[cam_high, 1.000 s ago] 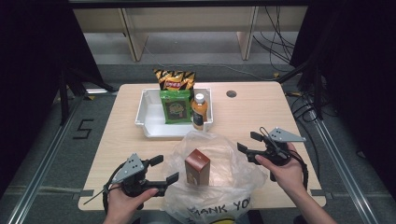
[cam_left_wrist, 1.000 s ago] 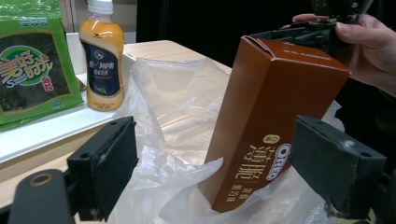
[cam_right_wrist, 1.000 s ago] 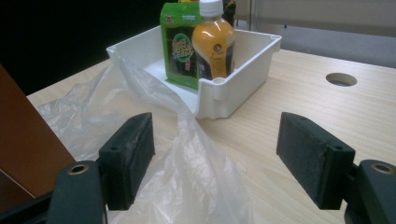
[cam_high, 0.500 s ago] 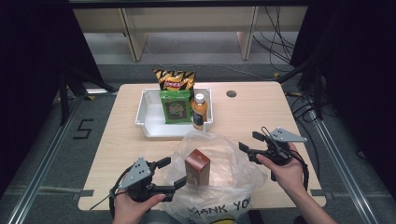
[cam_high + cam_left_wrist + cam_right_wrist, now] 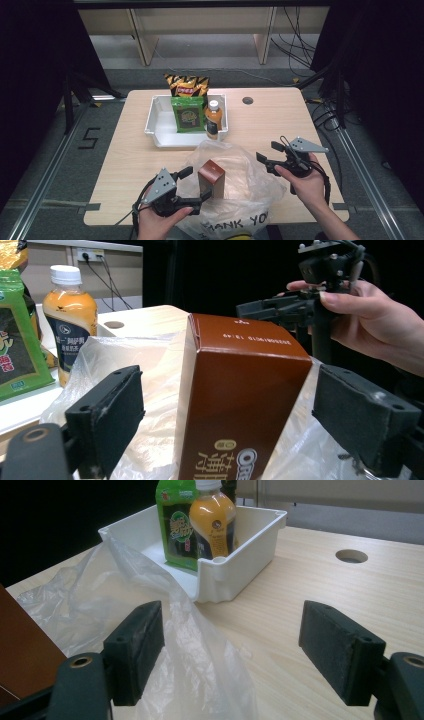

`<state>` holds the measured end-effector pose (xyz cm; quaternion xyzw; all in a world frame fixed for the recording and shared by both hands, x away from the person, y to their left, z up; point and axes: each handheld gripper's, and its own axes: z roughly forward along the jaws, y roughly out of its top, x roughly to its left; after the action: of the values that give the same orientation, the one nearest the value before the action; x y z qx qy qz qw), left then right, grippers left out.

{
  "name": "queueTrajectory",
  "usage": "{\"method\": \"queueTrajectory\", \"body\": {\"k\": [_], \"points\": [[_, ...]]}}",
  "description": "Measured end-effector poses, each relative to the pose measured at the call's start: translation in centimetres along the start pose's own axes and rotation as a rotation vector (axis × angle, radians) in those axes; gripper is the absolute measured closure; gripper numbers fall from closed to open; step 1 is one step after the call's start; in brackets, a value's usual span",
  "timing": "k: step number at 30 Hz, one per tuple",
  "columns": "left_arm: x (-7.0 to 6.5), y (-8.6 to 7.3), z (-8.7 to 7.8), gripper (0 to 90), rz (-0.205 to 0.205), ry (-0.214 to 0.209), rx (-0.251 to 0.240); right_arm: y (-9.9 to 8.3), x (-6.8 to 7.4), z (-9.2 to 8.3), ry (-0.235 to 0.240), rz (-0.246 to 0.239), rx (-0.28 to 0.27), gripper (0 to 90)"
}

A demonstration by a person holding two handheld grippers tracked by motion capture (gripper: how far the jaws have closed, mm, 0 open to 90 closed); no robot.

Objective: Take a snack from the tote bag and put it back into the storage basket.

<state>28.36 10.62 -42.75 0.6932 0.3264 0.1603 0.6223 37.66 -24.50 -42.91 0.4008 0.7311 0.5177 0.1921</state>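
A brown Oreo box (image 5: 212,177) (image 5: 240,390) stands upright on a clear plastic bag (image 5: 240,185) (image 5: 150,615) at the table's front edge. My left gripper (image 5: 196,184) (image 5: 235,415) is open, its jaws on either side of the box with a gap on each side. My right gripper (image 5: 267,151) (image 5: 240,655) is open at the bag's right edge, with bag film and bare table between its pads. The right gripper (image 5: 280,307) also appears behind the box in the left gripper view.
A white bin (image 5: 160,132) (image 5: 240,565) behind the bag holds a green packet (image 5: 187,114) (image 5: 175,522) and an orange drink bottle (image 5: 212,120) (image 5: 70,322). A chips bag (image 5: 187,86) stands at its far side. A round hole (image 5: 247,100) (image 5: 351,556) is in the tabletop.
My left gripper has moved right, toward the brown box, and its open jaws now straddle it. The right gripper has barely moved.
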Motion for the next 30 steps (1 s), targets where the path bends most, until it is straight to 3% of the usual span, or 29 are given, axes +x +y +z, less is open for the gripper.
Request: {"method": "queueTrajectory", "body": {"k": [2, 7, 9, 11, 16, 18, 23, 24, 28, 30], "points": [[0.0, -0.1, 0.3, 10.9, -0.005, 0.006, 0.001, 0.0, -0.1, -0.1, 0.010, -0.006, -0.001, 26.5], [-0.3, -0.6, 0.8, 9.5, -0.004, 0.005, 0.014, 0.0, 0.0, -0.2, 0.001, 0.031, 0.011, 26.5], [-0.4, -0.7, 1.0, 9.4, 0.004, 0.002, 0.023, 0.0, 0.0, -0.2, 0.013, 0.031, 0.009, 26.5], [-0.5, -0.7, 1.1, 9.3, 0.005, 0.013, 0.034, -0.1, -0.2, -0.1, 0.006, 0.000, 0.003, 26.5], [-0.7, -1.0, 1.5, 9.0, 0.016, 0.017, 0.038, -0.1, 0.0, -0.1, 0.006, 0.018, 0.007, 26.5], [-0.8, -1.2, 1.6, 9.1, 0.012, 0.028, 0.047, -0.1, -0.2, 0.0, 0.005, -0.006, 0.006, 26.5], [-0.9, -1.5, 2.0, 9.3, 0.017, 0.044, 0.069, -0.1, 0.0, -0.1, 0.001, 0.022, 0.024, 26.6], [-0.9, -1.6, 2.2, 9.5, 0.019, 0.037, 0.061, -0.1, -0.3, 0.0, 0.008, -0.003, 0.015, 26.6], [-0.9, -1.8, 2.6, 9.5, 0.015, 0.055, 0.064, -0.2, -0.1, 0.0, 0.008, 0.022, 0.016, 26.8], [-0.9, -1.8, 2.6, 9.6, 0.028, 0.070, 0.078, -0.2, -0.2, 0.1, 0.001, 0.000, 0.017, 26.9]]}}
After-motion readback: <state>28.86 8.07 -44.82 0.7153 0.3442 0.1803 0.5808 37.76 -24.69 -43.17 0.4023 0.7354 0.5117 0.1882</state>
